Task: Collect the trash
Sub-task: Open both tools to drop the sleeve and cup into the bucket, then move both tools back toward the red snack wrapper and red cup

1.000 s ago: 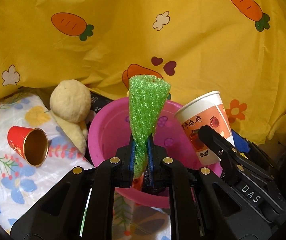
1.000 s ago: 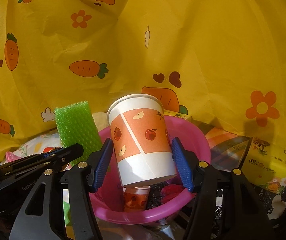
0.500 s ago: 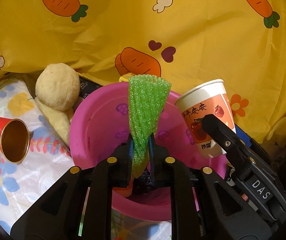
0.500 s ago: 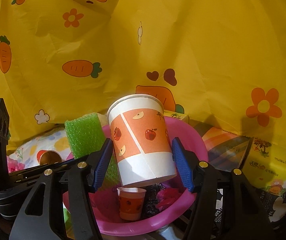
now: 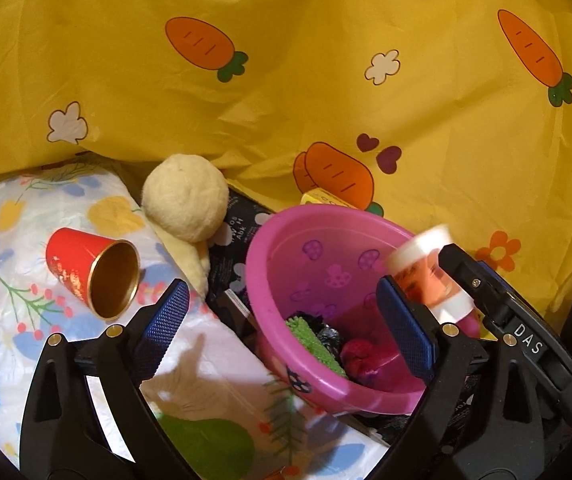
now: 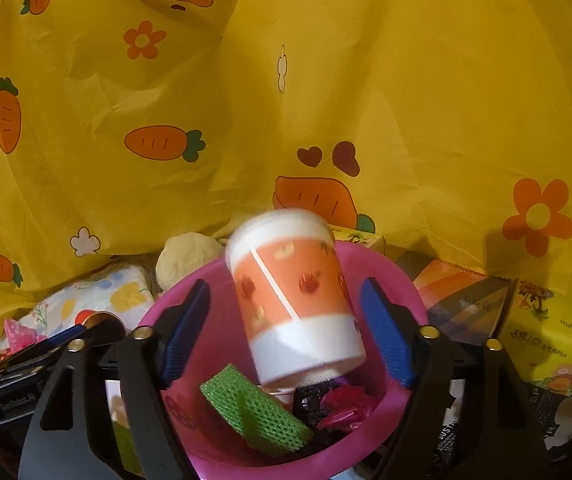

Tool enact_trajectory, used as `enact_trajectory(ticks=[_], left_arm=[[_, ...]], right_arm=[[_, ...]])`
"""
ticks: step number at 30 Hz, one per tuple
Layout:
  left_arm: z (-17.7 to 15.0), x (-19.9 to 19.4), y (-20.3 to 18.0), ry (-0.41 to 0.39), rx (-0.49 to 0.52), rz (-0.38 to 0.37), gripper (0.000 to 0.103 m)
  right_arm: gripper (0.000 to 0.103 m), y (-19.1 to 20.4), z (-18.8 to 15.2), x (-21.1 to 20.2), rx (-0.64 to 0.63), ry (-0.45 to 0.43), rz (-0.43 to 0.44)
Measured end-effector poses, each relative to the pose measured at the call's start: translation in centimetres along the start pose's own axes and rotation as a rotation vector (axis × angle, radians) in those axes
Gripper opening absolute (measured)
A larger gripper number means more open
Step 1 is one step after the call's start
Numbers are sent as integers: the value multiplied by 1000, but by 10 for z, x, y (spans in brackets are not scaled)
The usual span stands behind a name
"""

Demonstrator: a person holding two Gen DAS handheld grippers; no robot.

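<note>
green foam net (image 6: 256, 410) dropped in pink basin (image 5: 258, 280) | L fingers (image 5: 286, 336) opening, empty | R fingers (image 6: 286, 328) opening, paper cup (image 6: 293, 296) loose

The left gripper (image 5: 286, 320) hangs with its jaws opening wide and nothing between them, its blue pads spread over the near rim of the pink basin (image 5: 270, 280). Inside the basin lie a green foam net (image 5: 313, 340), a black crumpled scrap (image 5: 329, 334) and a pink wad (image 5: 359, 356), while a blurred orange paper cup (image 5: 425, 272) shows at its right rim beside the right gripper (image 5: 497, 312). To the left, a red cup (image 5: 86, 270) with a gold inside lies on its side on the floral sheet (image 5: 66, 208), near a cream plush ball (image 5: 186, 196).
</note>
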State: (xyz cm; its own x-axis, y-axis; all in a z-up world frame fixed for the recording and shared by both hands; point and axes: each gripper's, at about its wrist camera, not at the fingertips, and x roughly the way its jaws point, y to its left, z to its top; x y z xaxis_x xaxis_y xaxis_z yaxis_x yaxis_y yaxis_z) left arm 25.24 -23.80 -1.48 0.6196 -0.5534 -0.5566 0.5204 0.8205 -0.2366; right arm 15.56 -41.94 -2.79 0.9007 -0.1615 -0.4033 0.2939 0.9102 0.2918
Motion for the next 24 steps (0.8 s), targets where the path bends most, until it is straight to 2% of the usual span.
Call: enact_trajectory(ticks=[11,21,24], left_arm=[[-20,-40,14,-62,-6,113,97],[-49,-88,40,-122,12,310,97],[-56,-103,53,-133,-2,345,97]], right_arm=[[88,12,-11,-17,-53,2,-15],[89,38,-34,-40,-99,6,47],[89,50,-40,-46,-111,11,73]])
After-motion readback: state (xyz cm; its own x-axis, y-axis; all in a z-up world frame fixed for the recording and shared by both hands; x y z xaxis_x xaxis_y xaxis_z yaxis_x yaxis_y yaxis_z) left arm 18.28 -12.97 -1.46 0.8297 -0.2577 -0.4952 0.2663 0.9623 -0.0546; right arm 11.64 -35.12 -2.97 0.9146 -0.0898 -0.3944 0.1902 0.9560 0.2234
